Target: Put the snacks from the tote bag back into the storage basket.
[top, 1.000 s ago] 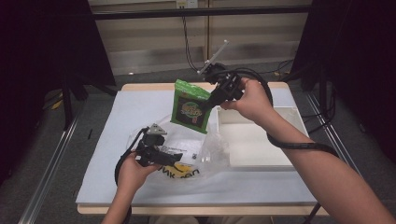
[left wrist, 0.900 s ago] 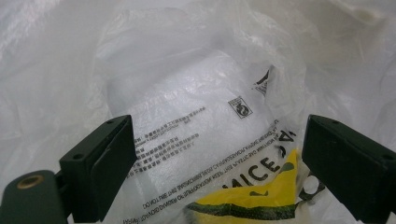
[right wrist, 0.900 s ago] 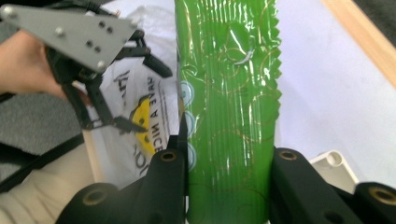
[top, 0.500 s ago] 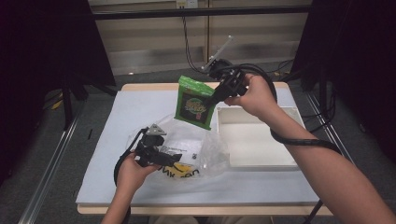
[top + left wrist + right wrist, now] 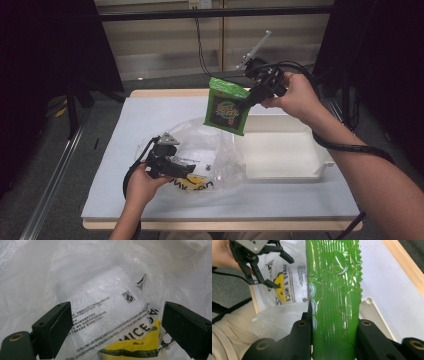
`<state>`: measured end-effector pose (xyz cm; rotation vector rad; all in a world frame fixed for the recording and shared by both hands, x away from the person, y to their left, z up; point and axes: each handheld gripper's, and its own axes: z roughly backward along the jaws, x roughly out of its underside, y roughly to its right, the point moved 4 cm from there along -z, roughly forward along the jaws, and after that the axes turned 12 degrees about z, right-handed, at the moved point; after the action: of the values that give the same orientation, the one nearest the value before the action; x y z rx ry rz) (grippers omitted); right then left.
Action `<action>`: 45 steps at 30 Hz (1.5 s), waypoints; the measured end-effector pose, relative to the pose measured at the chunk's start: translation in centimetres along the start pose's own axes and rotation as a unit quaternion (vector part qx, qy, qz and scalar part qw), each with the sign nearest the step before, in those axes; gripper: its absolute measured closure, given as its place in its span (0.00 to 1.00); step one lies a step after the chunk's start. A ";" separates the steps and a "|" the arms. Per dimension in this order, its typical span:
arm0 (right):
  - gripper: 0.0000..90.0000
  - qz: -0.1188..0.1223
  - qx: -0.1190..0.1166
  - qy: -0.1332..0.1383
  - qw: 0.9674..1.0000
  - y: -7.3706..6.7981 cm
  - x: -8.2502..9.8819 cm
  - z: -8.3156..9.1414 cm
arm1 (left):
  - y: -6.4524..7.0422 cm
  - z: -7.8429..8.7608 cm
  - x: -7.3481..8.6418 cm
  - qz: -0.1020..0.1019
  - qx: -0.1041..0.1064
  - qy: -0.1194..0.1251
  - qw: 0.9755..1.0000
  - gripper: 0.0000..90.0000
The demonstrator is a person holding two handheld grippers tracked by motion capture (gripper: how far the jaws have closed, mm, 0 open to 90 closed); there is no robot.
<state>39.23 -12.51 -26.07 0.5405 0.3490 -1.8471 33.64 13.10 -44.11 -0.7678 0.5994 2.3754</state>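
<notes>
Currently the right gripper [image 5: 248, 101] is clamped on the edge of the green snack packet [image 5: 227, 106], holding it in the air above the left end of the white tray [image 5: 300, 167]. The left gripper [image 5: 182, 168], jaws apart, rests in the mouth of the clear plastic bag [image 5: 200, 145] on the counter [image 5: 130, 125], pads pressing on nothing. The step in hand appears to be unpacking: packet out of bag, bound for the tray. The next move calls for lowering the packet flat into the tray before release.
</notes>
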 end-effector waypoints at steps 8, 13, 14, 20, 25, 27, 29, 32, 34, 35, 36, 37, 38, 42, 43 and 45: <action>0.83 0.004 0.002 -0.018 1.000 0.7 1.6 0.7 | -0.1 0.0 0.0 0.001 0.000 0.007 1.000 0.11; 0.83 0.005 0.005 -0.018 1.000 1.2 2.5 1.4 | -0.2 0.2 -0.1 0.003 -0.004 0.006 1.000 0.11; 0.83 0.005 0.004 -0.018 1.000 1.3 2.7 1.4 | -0.2 0.2 -0.1 0.003 -0.003 0.005 1.000 0.11; 0.83 -0.002 0.007 -0.034 0.999 2.2 4.0 1.7 | -0.3 0.1 0.2 0.006 0.002 0.003 1.000 0.11; 0.83 -0.011 0.004 -0.044 0.999 3.0 5.4 1.7 | -0.6 0.4 0.1 0.008 -0.003 0.005 1.000 0.11; 0.83 -0.014 0.002 -0.043 0.999 3.3 5.8 1.7 | -0.6 0.5 -0.1 0.011 -0.002 0.011 1.000 0.11; 0.83 -0.016 0.003 -0.043 0.999 3.5 6.3 1.6 | -0.6 0.5 -0.1 0.012 -0.004 0.010 1.000 0.11; 0.83 -0.020 0.003 -0.046 0.999 3.8 7.0 1.4 | -0.6 0.4 -0.3 0.010 -0.005 0.009 1.000 0.11; 0.83 -0.022 -0.001 -0.050 0.998 3.9 7.5 1.2 | -0.5 0.3 -0.2 0.008 -0.004 0.009 1.000 0.11; 0.83 -0.021 0.002 -0.051 0.998 4.0 7.7 1.0 | -0.4 0.1 -0.3 0.013 -0.005 0.015 1.000 0.11; 0.83 -0.022 -0.001 -0.055 0.998 4.0 8.0 0.8 | -0.5 0.1 -0.3 0.008 -0.005 0.010 1.000 0.11; 0.83 -0.022 -0.001 -0.057 0.998 4.1 8.1 0.7 | -0.4 0.1 -0.3 0.009 -0.004 0.011 1.000 0.11; 0.83 -0.020 0.000 -0.059 0.998 4.2 8.3 0.6 | -0.4 0.1 -0.3 0.011 -0.004 0.012 1.000 0.11; 0.83 -0.020 -0.001 -0.060 0.998 4.6 9.0 0.2 | -0.5 0.0 -0.4 0.007 -0.006 0.010 1.000 0.11; 0.83 -0.024 -0.002 -0.057 0.998 4.8 9.2 0.1 | -0.6 0.0 -0.5 0.005 -0.007 0.007 1.000 0.11; 0.83 -0.023 0.001 -0.058 0.998 5.1 9.5 -0.1 | -0.6 0.0 -0.5 0.010 -0.004 0.012 1.000 0.11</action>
<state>41.52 -21.83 -31.04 0.4268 0.2842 -1.9135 34.35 13.33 -43.97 -0.7999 0.6098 2.3912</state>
